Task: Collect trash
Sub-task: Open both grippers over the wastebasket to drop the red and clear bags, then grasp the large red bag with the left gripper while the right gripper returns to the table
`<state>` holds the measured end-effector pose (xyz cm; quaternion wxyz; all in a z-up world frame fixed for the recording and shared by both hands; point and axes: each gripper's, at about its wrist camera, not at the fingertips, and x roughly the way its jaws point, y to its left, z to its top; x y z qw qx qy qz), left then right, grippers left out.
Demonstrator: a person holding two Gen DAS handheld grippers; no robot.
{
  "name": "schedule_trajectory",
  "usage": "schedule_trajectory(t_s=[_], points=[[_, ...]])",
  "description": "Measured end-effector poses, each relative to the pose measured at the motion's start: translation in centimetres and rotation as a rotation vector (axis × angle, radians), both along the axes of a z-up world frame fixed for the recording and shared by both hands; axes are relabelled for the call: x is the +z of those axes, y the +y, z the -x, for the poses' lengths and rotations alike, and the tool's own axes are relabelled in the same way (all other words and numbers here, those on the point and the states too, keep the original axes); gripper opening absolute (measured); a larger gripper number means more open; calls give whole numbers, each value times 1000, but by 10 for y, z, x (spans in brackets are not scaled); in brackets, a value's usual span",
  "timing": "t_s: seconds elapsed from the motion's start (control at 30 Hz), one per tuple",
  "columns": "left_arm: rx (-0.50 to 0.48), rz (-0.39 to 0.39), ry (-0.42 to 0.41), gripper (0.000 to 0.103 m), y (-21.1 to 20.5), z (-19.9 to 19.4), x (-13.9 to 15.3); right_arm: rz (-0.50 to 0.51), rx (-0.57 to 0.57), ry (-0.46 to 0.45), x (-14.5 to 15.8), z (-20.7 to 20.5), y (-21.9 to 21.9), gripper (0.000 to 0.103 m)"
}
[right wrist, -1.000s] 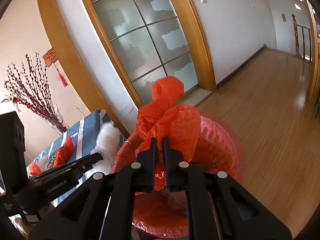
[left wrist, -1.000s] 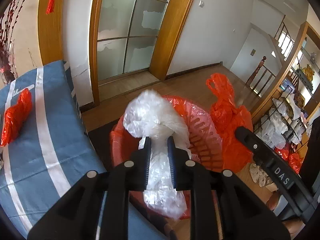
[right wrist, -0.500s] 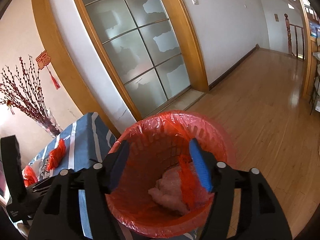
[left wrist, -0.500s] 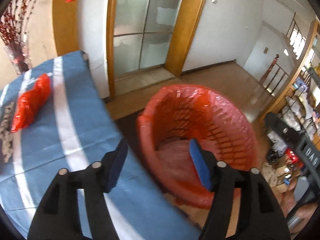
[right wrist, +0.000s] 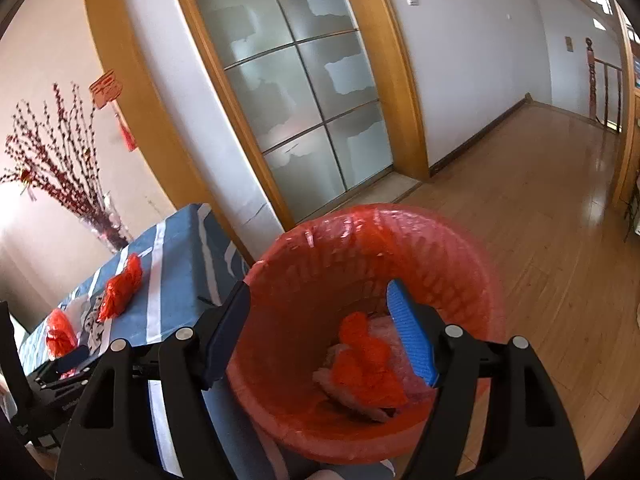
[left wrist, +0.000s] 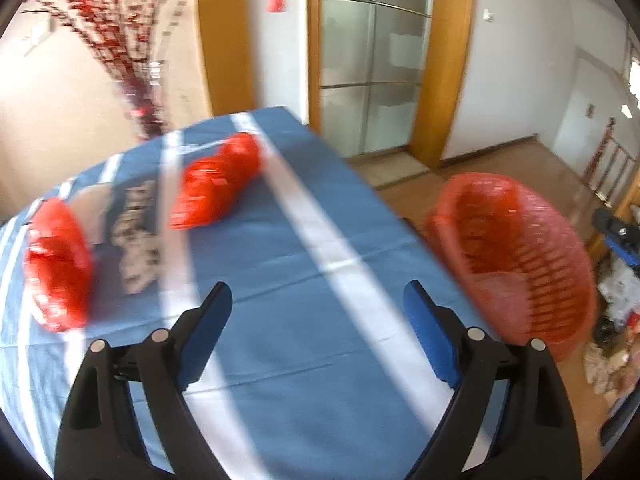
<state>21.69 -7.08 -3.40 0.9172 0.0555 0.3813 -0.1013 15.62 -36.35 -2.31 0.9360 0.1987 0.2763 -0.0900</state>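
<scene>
While the left gripper (left wrist: 316, 322) hangs over the blue striped tablecloth (left wrist: 280, 248), its jaws are opening wide and nothing sits between them, just bare cloth below. Further along the table, two crumpled red bags wait: one red bag (left wrist: 216, 182) lies toward the far edge, between two white stripes, and a second red bag (left wrist: 56, 264) rests by the left edge, well apart from the first. Some pale scraps (left wrist: 136, 240) lie between them, too blurred to tell what they are. Off the table's right edge stands the red bin (left wrist: 516, 256), lined in red plastic.

Over to the right gripper (right wrist: 318, 328): it's poised right above that bin's mouth (right wrist: 360, 220), jaws opening, empty between the pads. Down inside the bin, a red bag (right wrist: 364, 368) lies on top of a pale plastic wad (right wrist: 344, 392) at the bottom. From this side, the table's near corner sits just beside the bin's rim, and the left gripper's tip (right wrist: 72, 356) shows low at the left, near the two bags on the cloth.
</scene>
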Motion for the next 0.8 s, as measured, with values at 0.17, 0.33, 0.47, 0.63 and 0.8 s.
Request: schedule_trajectory(t_s=[0.17, 0.33, 0.47, 0.63, 0.8], points=[[118, -52, -54, 86, 53, 4, 7, 13, 39, 10, 0, -5, 19, 71], [284, -64, -103, 86, 126, -1, 21, 20, 83, 23, -2, -14, 40, 71], [402, -84, -127, 86, 173, -9, 24, 30, 117, 30, -2, -20, 56, 71], [468, -71, -89, 85, 210, -26, 16, 46, 159, 40, -2, -27, 78, 71], [482, 14, -6, 74, 233, -42, 0, 67, 193, 55, -2, -33, 98, 71]])
